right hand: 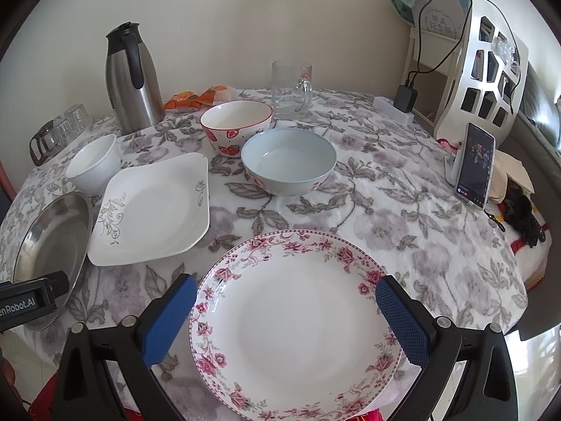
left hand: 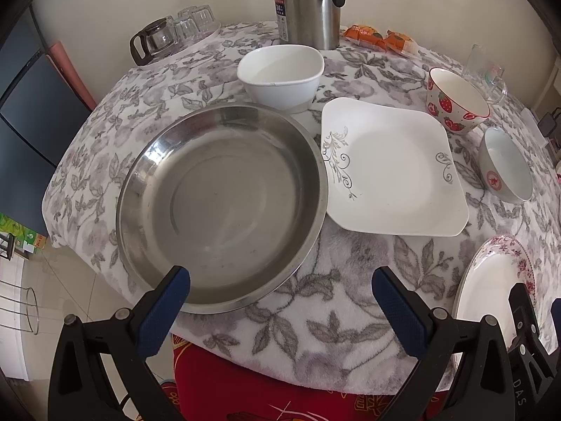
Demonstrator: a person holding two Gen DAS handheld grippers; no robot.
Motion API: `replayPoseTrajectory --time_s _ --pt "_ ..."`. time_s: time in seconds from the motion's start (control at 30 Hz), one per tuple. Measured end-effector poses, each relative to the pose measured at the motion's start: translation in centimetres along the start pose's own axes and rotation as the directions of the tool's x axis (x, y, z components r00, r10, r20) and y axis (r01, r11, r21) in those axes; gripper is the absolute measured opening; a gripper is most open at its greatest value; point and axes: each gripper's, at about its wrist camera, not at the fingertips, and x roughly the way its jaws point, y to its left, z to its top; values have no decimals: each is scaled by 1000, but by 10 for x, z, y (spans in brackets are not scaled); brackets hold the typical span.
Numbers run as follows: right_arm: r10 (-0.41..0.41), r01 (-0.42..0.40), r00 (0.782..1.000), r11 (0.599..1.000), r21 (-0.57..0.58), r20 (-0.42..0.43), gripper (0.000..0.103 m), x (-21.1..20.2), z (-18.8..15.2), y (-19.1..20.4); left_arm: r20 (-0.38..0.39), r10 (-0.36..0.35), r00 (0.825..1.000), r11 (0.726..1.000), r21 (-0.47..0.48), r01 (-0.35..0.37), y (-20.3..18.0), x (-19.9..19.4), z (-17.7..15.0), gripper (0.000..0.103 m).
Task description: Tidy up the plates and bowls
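Note:
A round steel plate (left hand: 221,203) lies at the table's near left, with my open left gripper (left hand: 280,289) just before its front rim and nothing between the fingers. Right of it rests a square white plate (left hand: 392,172) with grey scrollwork. Behind stand a square white bowl (left hand: 280,70), a strawberry bowl (left hand: 455,100) and a pale blue bowl (left hand: 506,165). A round plate with pink flowers (right hand: 294,319) sits at the near edge, and my right gripper (right hand: 285,303) is open with its fingers on either side of that plate, empty. The blue bowl (right hand: 289,161) stands behind it.
A steel thermos jug (right hand: 131,77), a glass mug (right hand: 291,86), orange snack packets (right hand: 196,100) and upturned glasses with a small glass pot (left hand: 175,31) line the back. A phone on a stand (right hand: 475,165), a power strip and a white rack occupy the right. The floral cloth (right hand: 403,210) covers the table.

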Motion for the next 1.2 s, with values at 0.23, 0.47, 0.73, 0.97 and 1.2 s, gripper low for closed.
replayPoseTrajectory --time_s 0.23,0.47,0.73,0.97,1.2 --pt "1 -1 1000 1000 0 1 103 -1 0 0 1 0 1000 1000 -1 0 1 -1 0 103" --pt "0 0 1000 1000 1 1 103 -1 0 0 1 0 1000 1000 -1 0 1 -1 0 103" --pt "1 -1 1000 1000 0 3 103 -2 1 0 -1 0 1000 1000 -1 0 2 -2 0 103" --pt "1 -1 1000 1000 0 3 103 -2 0 0 0 1 1000 1000 0 -1 2 -1 0 103" --pt "0 0 1000 1000 0 4 103 -2 1 0 0 1 1000 1000 -1 -1 2 -1 0 103"
